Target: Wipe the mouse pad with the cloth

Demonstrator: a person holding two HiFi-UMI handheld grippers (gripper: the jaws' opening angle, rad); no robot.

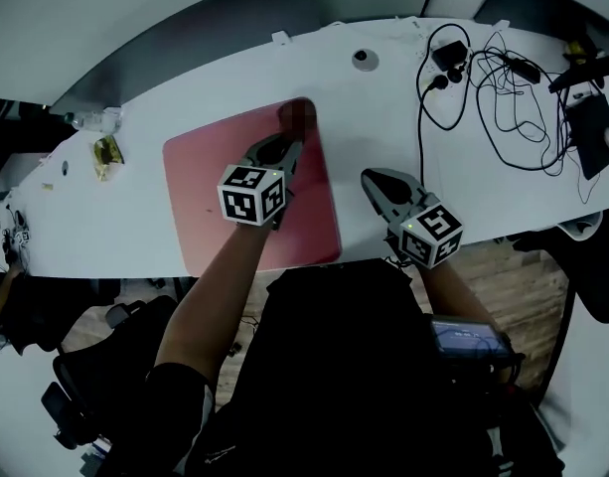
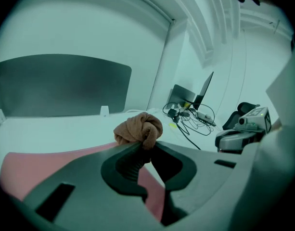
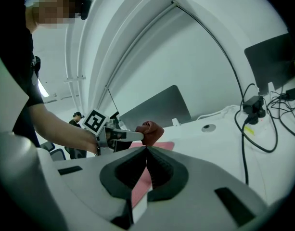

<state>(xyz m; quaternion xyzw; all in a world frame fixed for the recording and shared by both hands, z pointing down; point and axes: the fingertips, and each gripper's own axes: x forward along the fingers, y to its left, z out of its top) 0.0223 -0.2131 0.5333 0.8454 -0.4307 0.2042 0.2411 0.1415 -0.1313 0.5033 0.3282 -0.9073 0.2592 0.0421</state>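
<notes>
A pink mouse pad (image 1: 234,192) lies on the white table (image 1: 383,117) in front of me. My left gripper (image 1: 290,139) hovers over the pad's far right corner, shut on a bunched brown cloth (image 1: 298,117). In the left gripper view the cloth (image 2: 139,128) sticks out beyond the closed jaw tips (image 2: 142,147), above the pad (image 2: 27,165). My right gripper (image 1: 370,179) rests just right of the pad, shut with nothing in it. The right gripper view shows its tips (image 3: 146,147) together, with the cloth (image 3: 150,130) and the left gripper (image 3: 119,135) ahead.
Tangled black cables and a power adapter (image 1: 451,58) lie at the back right, next to a dark laptop (image 1: 592,132). A round grommet (image 1: 365,60) sits behind the pad. A wrapper (image 1: 107,155) and a bottle (image 1: 90,119) lie far left. Grey divider panels (image 1: 205,28) line the table's far edge.
</notes>
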